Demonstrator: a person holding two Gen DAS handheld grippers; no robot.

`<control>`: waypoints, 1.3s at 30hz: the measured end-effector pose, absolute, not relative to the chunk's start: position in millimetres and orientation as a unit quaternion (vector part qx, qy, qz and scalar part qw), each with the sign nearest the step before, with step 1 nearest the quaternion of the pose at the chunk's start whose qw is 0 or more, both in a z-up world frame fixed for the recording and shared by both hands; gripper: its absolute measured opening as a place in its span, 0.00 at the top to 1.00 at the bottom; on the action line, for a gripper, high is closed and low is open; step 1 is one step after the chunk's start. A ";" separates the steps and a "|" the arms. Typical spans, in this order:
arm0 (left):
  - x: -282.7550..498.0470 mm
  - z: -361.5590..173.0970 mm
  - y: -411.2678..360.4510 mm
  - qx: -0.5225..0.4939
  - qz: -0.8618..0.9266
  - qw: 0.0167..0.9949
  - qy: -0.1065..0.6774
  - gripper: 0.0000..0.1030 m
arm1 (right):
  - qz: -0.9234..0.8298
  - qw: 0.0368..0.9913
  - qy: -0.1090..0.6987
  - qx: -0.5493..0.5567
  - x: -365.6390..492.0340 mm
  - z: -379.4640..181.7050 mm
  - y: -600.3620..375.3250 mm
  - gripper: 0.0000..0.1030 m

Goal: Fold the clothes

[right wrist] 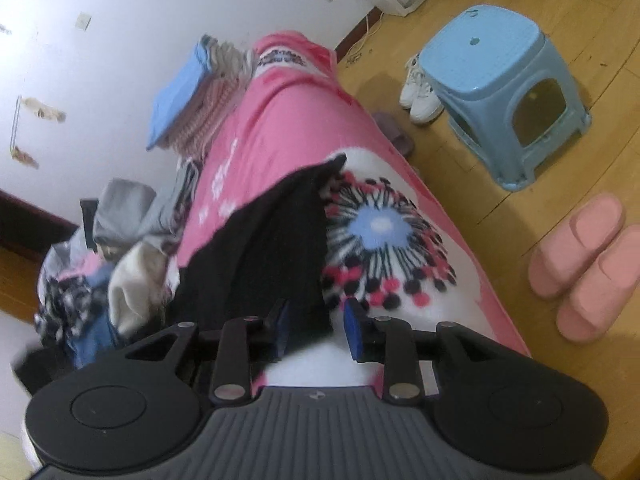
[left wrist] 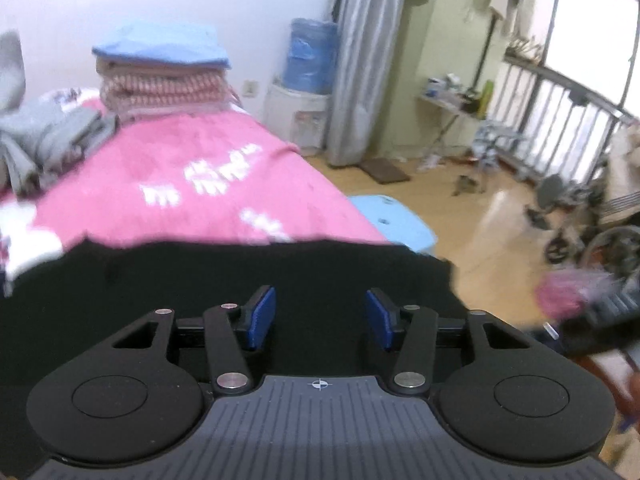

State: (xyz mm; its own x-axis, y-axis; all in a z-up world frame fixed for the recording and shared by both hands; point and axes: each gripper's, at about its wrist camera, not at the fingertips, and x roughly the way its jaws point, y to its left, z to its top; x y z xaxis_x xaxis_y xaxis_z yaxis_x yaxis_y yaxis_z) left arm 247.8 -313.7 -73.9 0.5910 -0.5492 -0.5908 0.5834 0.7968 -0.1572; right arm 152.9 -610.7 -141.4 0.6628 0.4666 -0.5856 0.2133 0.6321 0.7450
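Left gripper [left wrist: 320,318] fingers spread wide, gripping nothing, low over black garment [left wrist: 240,272] | black garment spread along near edge of pink bed [left wrist: 180,168] | right gripper [right wrist: 314,330] fingers parted, empty, by garment's edge [right wrist: 272,248] | folded stack [left wrist: 164,80] at far end of bed | blue stool [right wrist: 504,84] beside bed.

White wall [right wrist: 120,8], wooden floor [right wrist: 580,8]

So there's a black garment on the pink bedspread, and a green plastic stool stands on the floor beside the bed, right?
Nearly. The plastic stool is light blue, not green, as the right wrist view shows. The black garment does lie on the pink bedspread, and the stool stands on the floor beside the bed.
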 end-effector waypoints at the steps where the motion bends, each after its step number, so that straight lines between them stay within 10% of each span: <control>1: 256.3 -74.8 -319.3 0.035 -0.314 0.892 0.322 0.57 | 0.079 0.808 0.402 0.423 152.1 -142.7 -610.6 0.70; 12: 284.2 -94.0 -354.8 0.087 -0.275 0.900 0.326 0.62 | 0.090 0.820 0.391 0.409 147.8 -137.2 -606.3 0.74; 16: 285.0 -97.4 -357.2 0.091 -0.269 0.903 0.323 0.62 | 0.086 0.831 0.395 0.383 143.5 -135.5 -598.6 0.96; 32: 292.3 -97.9 -360.9 0.080 -0.259 0.906 0.324 0.60 | 0.025 0.820 0.405 0.404 113.0 -140.0 -606.3 0.98; 39: 284.0 -77.3 -348.1 0.081 -0.271 0.899 0.335 0.43 | 0.043 0.880 0.346 0.324 123.3 -90.0 -600.5 0.96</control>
